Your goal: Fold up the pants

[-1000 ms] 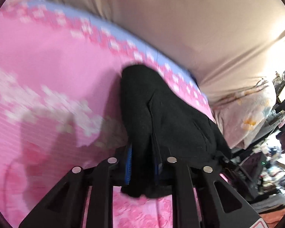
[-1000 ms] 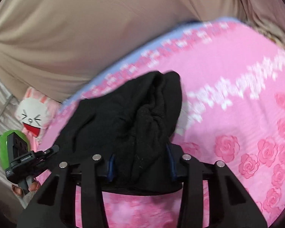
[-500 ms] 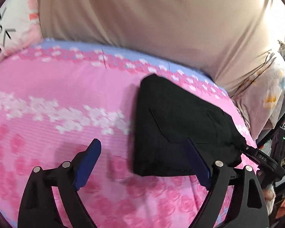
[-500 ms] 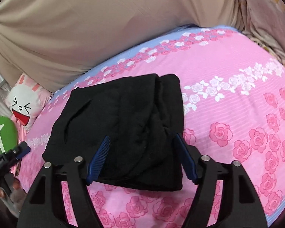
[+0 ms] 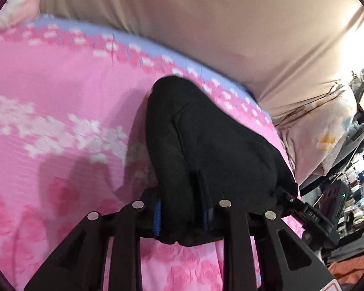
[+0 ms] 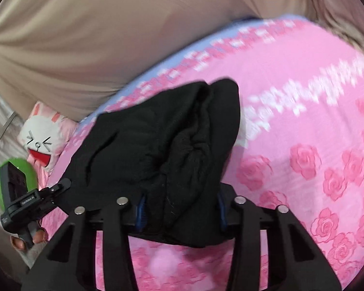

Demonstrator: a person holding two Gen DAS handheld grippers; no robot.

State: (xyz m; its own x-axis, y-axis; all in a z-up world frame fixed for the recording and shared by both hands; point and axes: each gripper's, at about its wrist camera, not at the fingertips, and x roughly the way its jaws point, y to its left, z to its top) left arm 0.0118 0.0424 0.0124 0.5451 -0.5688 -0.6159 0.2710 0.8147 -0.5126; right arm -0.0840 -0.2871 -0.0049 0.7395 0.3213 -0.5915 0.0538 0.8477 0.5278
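Mid-fold: black pants (image 5: 206, 150) bunched on the pink bedsheet (image 5: 60, 101), near edge pinched by left gripper (image 5: 182, 215) and right gripper (image 6: 180, 211). Next, probably: carrying that edge across evenly.

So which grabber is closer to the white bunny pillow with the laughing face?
Left. In the right wrist view the left gripper sits just beside the white bunny pillow, while the right gripper is farther off, clamped on the black folded pants.
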